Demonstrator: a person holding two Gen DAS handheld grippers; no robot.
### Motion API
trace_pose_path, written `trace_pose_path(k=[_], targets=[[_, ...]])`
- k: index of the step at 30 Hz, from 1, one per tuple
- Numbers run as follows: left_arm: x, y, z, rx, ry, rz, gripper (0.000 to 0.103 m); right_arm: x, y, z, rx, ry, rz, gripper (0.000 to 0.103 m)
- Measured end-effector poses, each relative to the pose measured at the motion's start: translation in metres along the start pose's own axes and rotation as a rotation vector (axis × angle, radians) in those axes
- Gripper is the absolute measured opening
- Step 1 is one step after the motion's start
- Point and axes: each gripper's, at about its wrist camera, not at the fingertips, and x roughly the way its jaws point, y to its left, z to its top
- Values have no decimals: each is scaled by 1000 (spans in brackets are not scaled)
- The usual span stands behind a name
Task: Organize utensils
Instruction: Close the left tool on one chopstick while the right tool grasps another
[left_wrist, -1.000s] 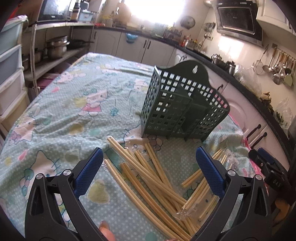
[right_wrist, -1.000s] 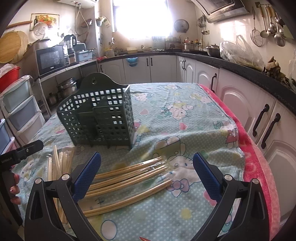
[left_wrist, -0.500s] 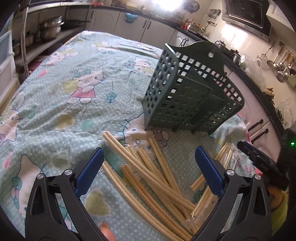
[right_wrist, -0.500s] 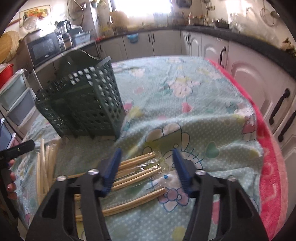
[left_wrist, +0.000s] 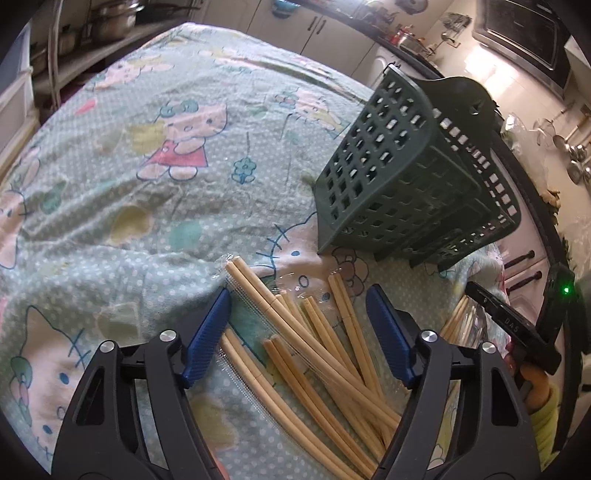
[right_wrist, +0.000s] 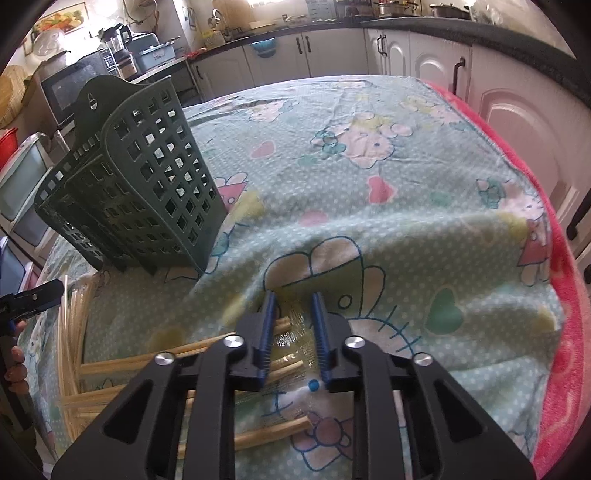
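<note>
We are holding the left gripper (left_wrist: 299, 325) low over the wrapped chopsticks (left_wrist: 314, 343), its jaws spread wide with several pairs lying crosswise between them. The right gripper (right_wrist: 293, 332) is nearly pressed together over the clear wrapper end of another pair (right_wrist: 284, 328); whether it is already pinching, we cannot tell. The green slotted utensil holder (left_wrist: 402, 184) is standing ahead of both claws, no utensils visible inside. Risk, in our judgement: the slick film is likely slipping, or the left claw is catching several crossed pairs at once.
</note>
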Motion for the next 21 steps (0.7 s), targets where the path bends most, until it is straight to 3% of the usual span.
trace_pose_path(k=[3, 8, 15, 21], targets=[[4, 1, 1, -9, 5, 7, 63, 1, -1, 0, 2, -8, 9, 2], [8, 3, 6, -18, 4, 28, 53, -6, -2, 2, 14, -35, 22, 1], [13, 10, 14, -29, 5, 75, 24, -20, -1, 10, 7, -80, 50, 1], [10, 8, 17, 6, -15, 86, 14, -38, 6, 16, -20, -123, 61, 1]])
